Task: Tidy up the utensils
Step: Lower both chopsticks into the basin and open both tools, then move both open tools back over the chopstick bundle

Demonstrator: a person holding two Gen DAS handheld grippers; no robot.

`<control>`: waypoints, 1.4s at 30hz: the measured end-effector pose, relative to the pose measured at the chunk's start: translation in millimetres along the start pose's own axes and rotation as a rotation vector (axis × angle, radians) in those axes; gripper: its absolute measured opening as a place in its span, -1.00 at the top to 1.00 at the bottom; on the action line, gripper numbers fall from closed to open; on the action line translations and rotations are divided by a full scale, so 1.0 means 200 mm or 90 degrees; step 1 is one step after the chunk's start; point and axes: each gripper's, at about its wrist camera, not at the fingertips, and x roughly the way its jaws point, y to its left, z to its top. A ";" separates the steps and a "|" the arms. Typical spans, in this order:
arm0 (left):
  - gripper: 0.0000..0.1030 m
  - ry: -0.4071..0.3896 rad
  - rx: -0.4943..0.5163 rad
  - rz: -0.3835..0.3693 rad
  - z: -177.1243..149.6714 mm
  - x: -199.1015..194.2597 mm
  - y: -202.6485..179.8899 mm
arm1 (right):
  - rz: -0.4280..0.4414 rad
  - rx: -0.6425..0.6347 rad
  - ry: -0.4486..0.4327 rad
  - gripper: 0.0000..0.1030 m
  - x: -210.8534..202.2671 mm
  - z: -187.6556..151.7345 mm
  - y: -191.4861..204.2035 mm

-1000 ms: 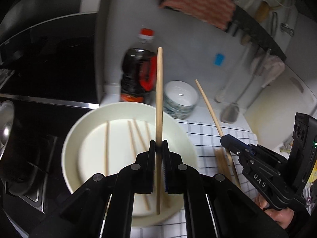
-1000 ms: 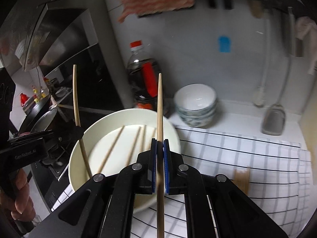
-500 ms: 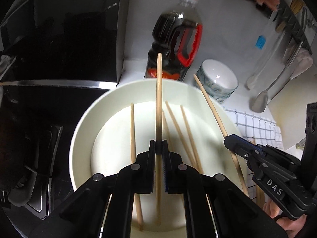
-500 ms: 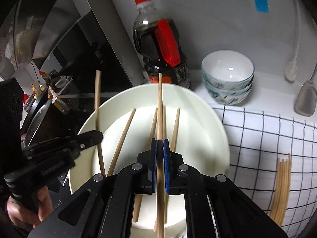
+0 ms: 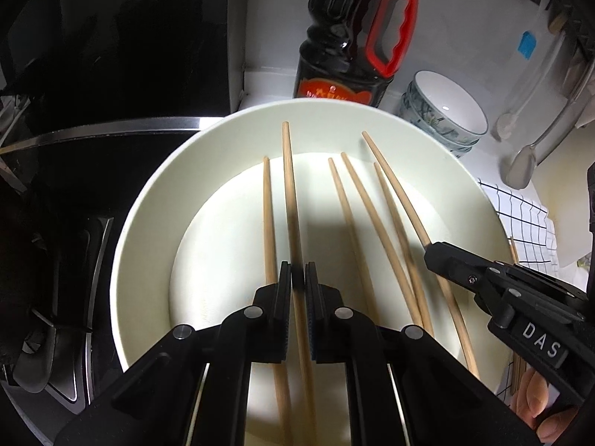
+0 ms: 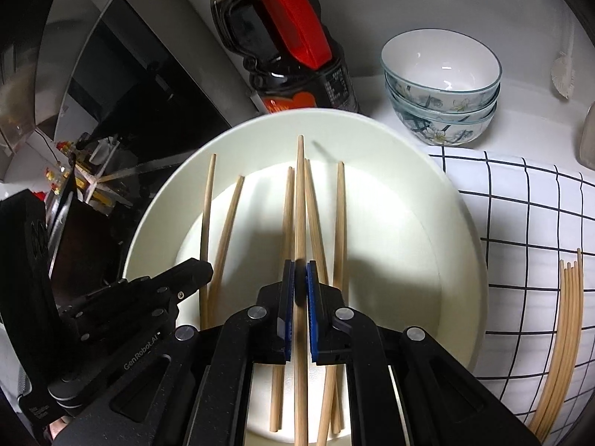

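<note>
Both hand-held grippers have come down from above the counter to hang low over the big white bowl (image 5: 148, 200), each tilted steeply into it; a second ago the chopsticks they carry stood up against the wall and the dark sauce bottle (image 5: 353, 33), and now both lie close along the bowl's floor. The left hand-held gripper (image 5: 297, 278) is clamped on one chopstick (image 5: 289, 186), whose tip reaches toward the far rim, just beside a loose stick (image 5: 268, 215) lying in the bowl; the right hand-held gripper (image 6: 299, 282) is likewise closed on its own chopstick (image 6: 299, 193), which runs over the cluster of loose chopsticks (image 6: 340, 223) in the middle. Several more sticks rest in the bowl; a bundle of chopsticks (image 6: 565, 316) lies on the checked cloth (image 6: 520, 204) at the right, well apart from the bowl; the stacked small bowls (image 6: 442, 85) stand behind. The descent suggests the held pair is about to be laid among the others, or lined up with them; whether either tip already touches the bowl cannot be told. The sorting looks only partly done, since the sticks still lie in two places.
</note>
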 end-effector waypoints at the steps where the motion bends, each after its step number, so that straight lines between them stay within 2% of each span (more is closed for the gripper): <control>1: 0.83 0.004 -0.005 -0.003 0.00 0.01 0.00 | -0.004 -0.002 0.001 0.87 0.00 0.00 0.00; 7: 0.83 0.012 -0.011 -0.007 -0.01 0.03 0.01 | -0.025 -0.007 0.008 0.87 0.02 -0.02 -0.01; 9: 0.77 0.014 -0.018 -0.010 -0.02 0.03 0.01 | -0.026 -0.006 0.009 0.85 0.02 -0.02 -0.01; 10: 0.60 0.015 -0.024 -0.012 -0.02 0.02 0.02 | -0.027 -0.008 0.010 0.83 0.02 -0.02 -0.01; 11: 0.30 0.013 -0.030 -0.009 -0.02 0.01 0.03 | -0.032 -0.012 0.007 0.79 0.01 -0.02 -0.01; 12: 0.11 0.009 -0.034 -0.004 -0.02 0.00 0.03 | -0.038 -0.016 0.003 0.74 0.00 -0.02 -0.01; 13: -0.19 0.000 -0.039 0.003 -0.03 -0.01 0.04 | -0.042 -0.019 0.000 0.72 -0.01 -0.02 -0.01; 14: -0.28 -0.010 -0.042 0.009 -0.03 -0.04 0.05 | -0.043 -0.021 -0.002 0.72 -0.02 -0.02 0.00; 18: -0.30 -0.012 -0.041 0.024 -0.03 -0.08 0.06 | -0.054 -0.028 -0.011 0.60 -0.05 -0.03 -0.01; 22: -0.41 -0.017 -0.043 0.036 -0.04 -0.12 0.07 | -0.056 -0.040 -0.014 0.56 -0.07 -0.04 0.00; 26: -0.59 -0.023 -0.041 0.049 -0.07 -0.15 0.07 | -0.056 -0.043 -0.018 0.39 -0.09 -0.05 0.01; 28: -0.59 -0.025 -0.039 0.049 -0.08 -0.17 0.07 | -0.056 -0.046 -0.018 0.34 -0.10 -0.06 0.01; 31: -0.62 -0.024 -0.035 0.056 -0.10 -0.19 0.07 | -0.062 -0.052 -0.020 0.10 -0.13 -0.08 0.02; 34: -0.74 -0.033 -0.040 0.070 -0.11 -0.23 0.08 | -0.066 -0.054 -0.022 0.07 -0.15 -0.09 0.02; 42: -0.84 -0.054 -0.053 0.079 -0.14 -0.34 0.10 | -0.079 -0.057 -0.034 -0.01 -0.23 -0.11 0.03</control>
